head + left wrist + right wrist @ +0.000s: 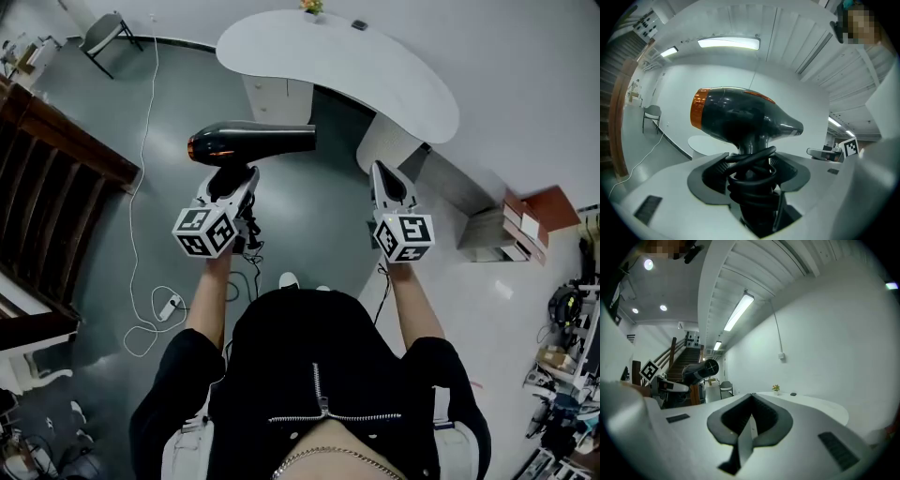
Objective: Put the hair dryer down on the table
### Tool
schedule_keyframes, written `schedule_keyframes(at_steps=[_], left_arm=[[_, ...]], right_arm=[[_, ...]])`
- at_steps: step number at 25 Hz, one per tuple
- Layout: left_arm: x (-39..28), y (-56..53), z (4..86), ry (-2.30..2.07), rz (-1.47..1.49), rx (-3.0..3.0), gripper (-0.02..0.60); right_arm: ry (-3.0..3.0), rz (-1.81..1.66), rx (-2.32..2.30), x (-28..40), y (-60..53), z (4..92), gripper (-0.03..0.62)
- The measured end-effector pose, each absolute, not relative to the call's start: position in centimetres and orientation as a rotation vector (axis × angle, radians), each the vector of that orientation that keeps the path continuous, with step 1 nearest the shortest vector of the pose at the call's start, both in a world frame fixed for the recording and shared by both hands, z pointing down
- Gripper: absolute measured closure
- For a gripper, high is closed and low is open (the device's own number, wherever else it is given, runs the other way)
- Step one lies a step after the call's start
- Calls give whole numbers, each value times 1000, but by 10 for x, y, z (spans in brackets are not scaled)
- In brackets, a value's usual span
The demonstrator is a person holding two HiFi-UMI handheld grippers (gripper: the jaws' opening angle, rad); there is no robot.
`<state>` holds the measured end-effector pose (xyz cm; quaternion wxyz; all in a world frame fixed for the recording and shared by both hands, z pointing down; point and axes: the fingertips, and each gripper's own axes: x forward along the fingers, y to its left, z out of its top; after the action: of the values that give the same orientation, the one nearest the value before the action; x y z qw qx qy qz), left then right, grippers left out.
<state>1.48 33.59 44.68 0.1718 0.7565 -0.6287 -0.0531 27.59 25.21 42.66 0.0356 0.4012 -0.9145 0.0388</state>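
While the left tool clamps the hair dryer handle for carrying, the right tool is closed, empty.

Coiled cord and left claw hide the handle of the hair dryer.

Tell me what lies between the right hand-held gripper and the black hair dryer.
Nothing; in the head view only grey floor shows between the right hand-held gripper and the black, orange-ended hair dryer.
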Motion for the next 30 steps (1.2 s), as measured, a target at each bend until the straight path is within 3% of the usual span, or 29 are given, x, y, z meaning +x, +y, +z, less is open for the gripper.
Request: schedule_keyframes(at_steps=[16,30], left_arm=[[-29,308,466,-1730,-140,2153,298],[-57,179,461,-1769,-99,2112,298]], right_arm=[[-2749,145,1264,227,236,453,588],[-2795,189,1183,186,92,451,588]])
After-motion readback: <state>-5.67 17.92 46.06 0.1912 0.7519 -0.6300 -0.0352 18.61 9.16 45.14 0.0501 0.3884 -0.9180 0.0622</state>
